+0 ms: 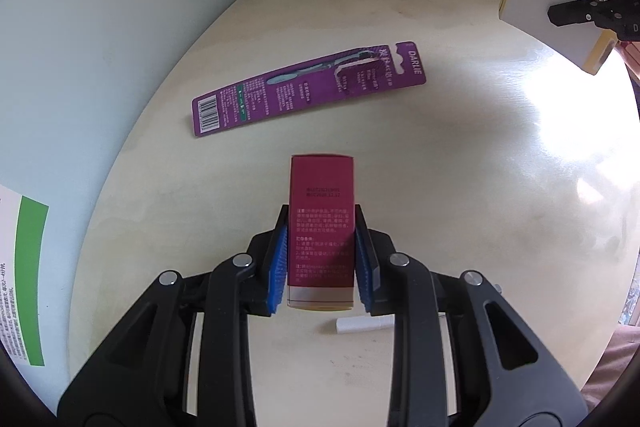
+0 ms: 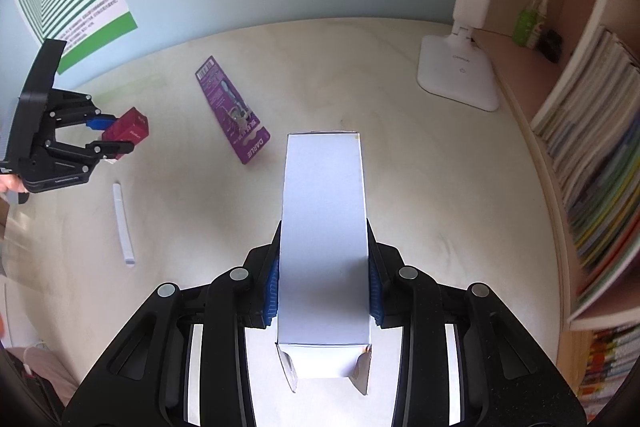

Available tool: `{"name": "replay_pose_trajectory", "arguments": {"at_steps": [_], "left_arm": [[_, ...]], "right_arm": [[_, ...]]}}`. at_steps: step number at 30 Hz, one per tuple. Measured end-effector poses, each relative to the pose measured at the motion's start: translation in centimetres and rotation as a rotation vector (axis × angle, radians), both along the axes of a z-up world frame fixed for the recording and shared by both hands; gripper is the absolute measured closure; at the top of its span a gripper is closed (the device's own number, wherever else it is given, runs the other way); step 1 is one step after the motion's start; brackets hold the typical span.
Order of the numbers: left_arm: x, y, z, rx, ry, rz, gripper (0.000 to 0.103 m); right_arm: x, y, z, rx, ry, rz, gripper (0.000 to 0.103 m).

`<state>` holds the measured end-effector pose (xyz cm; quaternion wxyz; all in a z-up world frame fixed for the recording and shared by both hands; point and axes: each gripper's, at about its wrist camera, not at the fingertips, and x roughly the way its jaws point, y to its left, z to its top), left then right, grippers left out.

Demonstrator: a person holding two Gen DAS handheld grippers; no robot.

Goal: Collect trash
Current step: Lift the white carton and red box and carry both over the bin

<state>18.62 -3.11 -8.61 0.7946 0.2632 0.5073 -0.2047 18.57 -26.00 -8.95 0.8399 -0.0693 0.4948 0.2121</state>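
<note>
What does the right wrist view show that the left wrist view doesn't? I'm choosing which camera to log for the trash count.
Only the right wrist view shows the green bottles on the shelf and the white box's torn flaps. Only the left wrist view shows the red box's printed face between the left gripper pads. Both show the purple toothbrush card, the white stick, the lamp base, and the right gripper.

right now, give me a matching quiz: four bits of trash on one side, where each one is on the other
Things:
1. red box
2. white box
3. purple toothbrush card
4. white stick

Places:
A. flat on the table, mid-desk
B. in the right hand-held gripper
C. flat on the table, near the left gripper
D. in the left hand-held gripper

Pairs: 1-D, 2-B, 3-A, 4-C
</note>
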Motion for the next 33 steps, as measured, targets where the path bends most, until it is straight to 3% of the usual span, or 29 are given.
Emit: {"name": "replay_pose_trajectory", "arguments": {"at_steps": [16, 24, 33], "left_arm": [[-7.7, -8.8, 0.8, -0.047, -0.005, -0.302, 0.077], [-15.0, -15.9, 1.6, -0.059, -0.003, -0.505, 0.077], [-26.4, -24.9, 1.5, -0.061, 0.011, -0.694, 0.077]], "right_arm": [[-13.9, -6.9, 1.0, -0.002, -0.016, -0.301, 0.068], [-24.0, -13.1, 1.9, 0.006, -0.047, -0.479, 0.068], [-37.7, -20.5, 0.7, 0.02, -0.028, -0.645, 0.068]]}}
